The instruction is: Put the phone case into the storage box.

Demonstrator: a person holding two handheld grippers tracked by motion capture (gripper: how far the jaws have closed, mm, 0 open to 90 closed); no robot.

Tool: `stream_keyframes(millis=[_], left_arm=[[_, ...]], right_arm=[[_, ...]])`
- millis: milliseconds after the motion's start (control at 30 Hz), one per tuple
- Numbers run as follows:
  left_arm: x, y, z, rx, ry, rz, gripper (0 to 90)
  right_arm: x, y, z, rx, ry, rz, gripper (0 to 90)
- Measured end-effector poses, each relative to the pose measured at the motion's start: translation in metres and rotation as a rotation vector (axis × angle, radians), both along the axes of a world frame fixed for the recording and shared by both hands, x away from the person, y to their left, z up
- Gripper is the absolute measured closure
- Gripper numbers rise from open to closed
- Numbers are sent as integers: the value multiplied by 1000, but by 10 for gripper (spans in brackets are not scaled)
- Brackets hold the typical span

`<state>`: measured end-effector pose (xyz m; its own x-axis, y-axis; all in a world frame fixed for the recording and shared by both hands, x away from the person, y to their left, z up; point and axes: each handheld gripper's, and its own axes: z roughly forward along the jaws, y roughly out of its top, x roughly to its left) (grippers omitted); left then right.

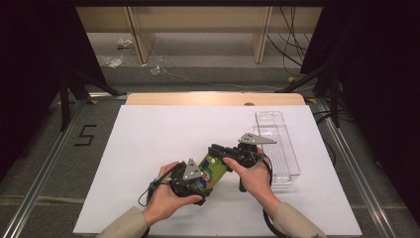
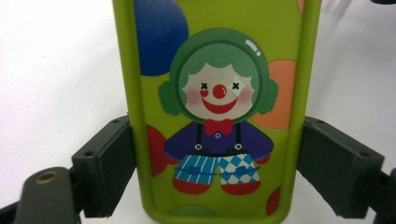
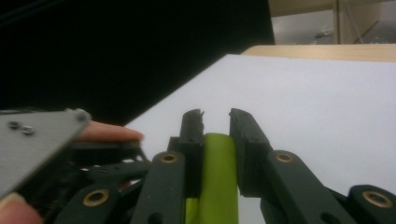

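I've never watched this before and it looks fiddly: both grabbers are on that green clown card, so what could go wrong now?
The left gripper only presses the green clown card by its side edges, so it might slip or bow. The right gripper pinches its thin edge; a pull at odds with the other could twist it. The clear tray sits close by and could get knocked.

Both grippers black plastic w/ blocky jaws. Left gripper (image 1: 195, 181): grey three-cornered plate on top w/ small screws, black cable looping off its back. Right gripper (image 1: 218, 151): same grey plate, black cable underneath. Brass-coloured pivot bushings on the jaw links in both gripper views. Beige sleeves (image 1: 124, 225) on both forearms.
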<state>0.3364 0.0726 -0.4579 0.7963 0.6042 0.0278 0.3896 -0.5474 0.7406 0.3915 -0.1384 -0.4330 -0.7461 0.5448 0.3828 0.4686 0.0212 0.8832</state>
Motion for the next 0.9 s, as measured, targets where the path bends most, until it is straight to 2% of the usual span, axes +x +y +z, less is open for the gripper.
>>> stream_keyframes(millis=[100,133,200,267,567,900], left_arm=[[2,1,0,-54,-6,-18,154],[3,2,0,-67,-8,-24,138],[4,4,0,-81,-14,-34,102],[5,6,0,-96,-16,-40,97],[9,10,-1,-121,-9,-31,113],[10,12,-1,-146,-22,-39,152]], right_arm=[[-3,1,8,31,-6,26,780],[-3,0,12,5,-37,23,779],[-3,-4,17,21,-40,24,779],[-3,-6,20,-4,-62,19,779],[-5,-7,27,-85,-117,36,779],[-6,-6,35,-145,-140,89,779]])
